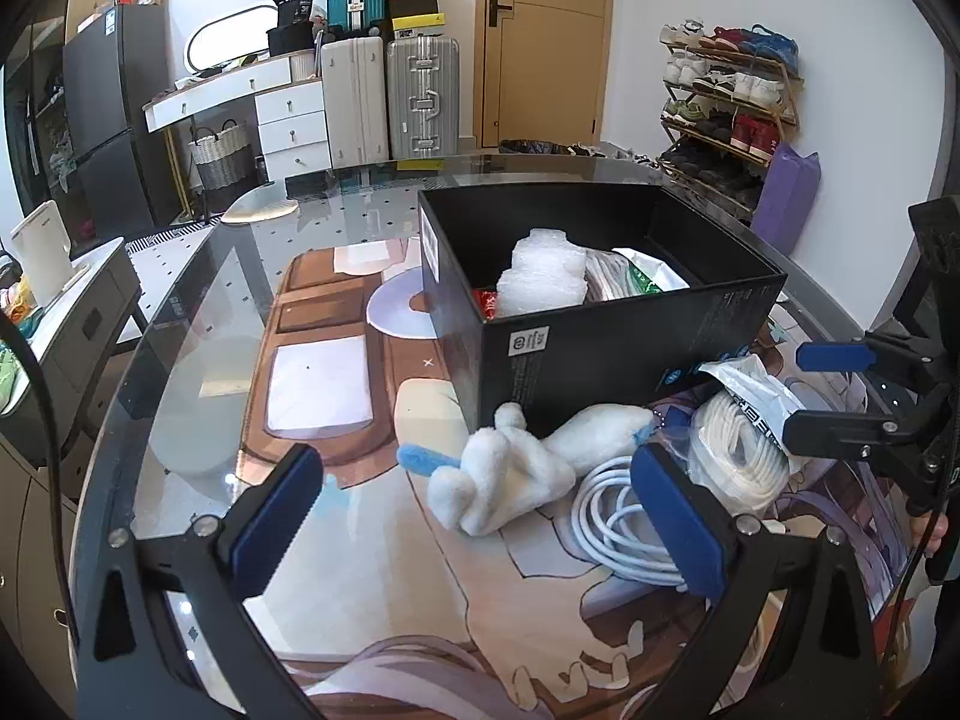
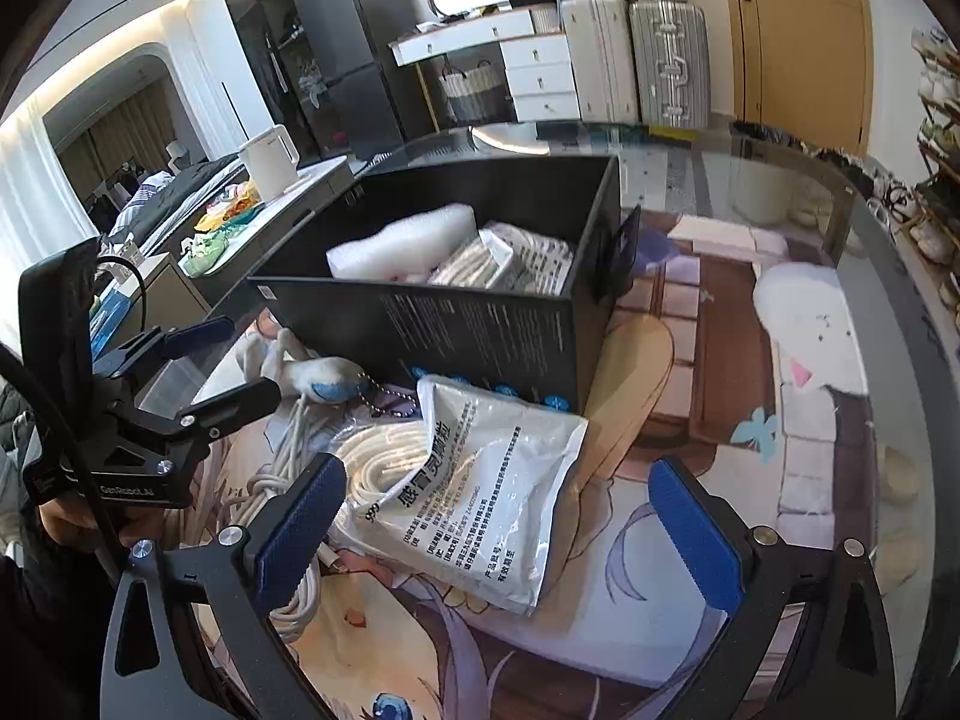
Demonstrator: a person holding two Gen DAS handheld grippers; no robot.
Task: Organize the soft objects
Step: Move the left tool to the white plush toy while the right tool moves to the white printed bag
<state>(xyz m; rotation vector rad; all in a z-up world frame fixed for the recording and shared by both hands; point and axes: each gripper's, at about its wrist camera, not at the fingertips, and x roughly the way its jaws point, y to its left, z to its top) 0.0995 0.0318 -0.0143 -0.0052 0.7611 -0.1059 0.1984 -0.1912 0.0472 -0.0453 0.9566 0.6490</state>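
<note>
Left gripper [image 1: 474, 516] spread wide and empty, poised low over the white plush toy [image 1: 516, 474] lying on the table [image 1: 198, 396] against the near wall of the black box [image 1: 600, 354], with the loose white cable [image 1: 618, 516] touching the toy's near side. Right gripper [image 2: 498, 522] equally wide, empty, bracketing the printed white bag [image 2: 480, 498] that lies over a cream cable coil [image 2: 384, 468]. Likely snags: cable or keychain [image 2: 384, 402] dragged up with the toy; slick bag sliding free, spilling its coil short of the box.

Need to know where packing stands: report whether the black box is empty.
Not empty. The open black cardboard box already holds white bubble wrap and a bagged white cable.
</note>
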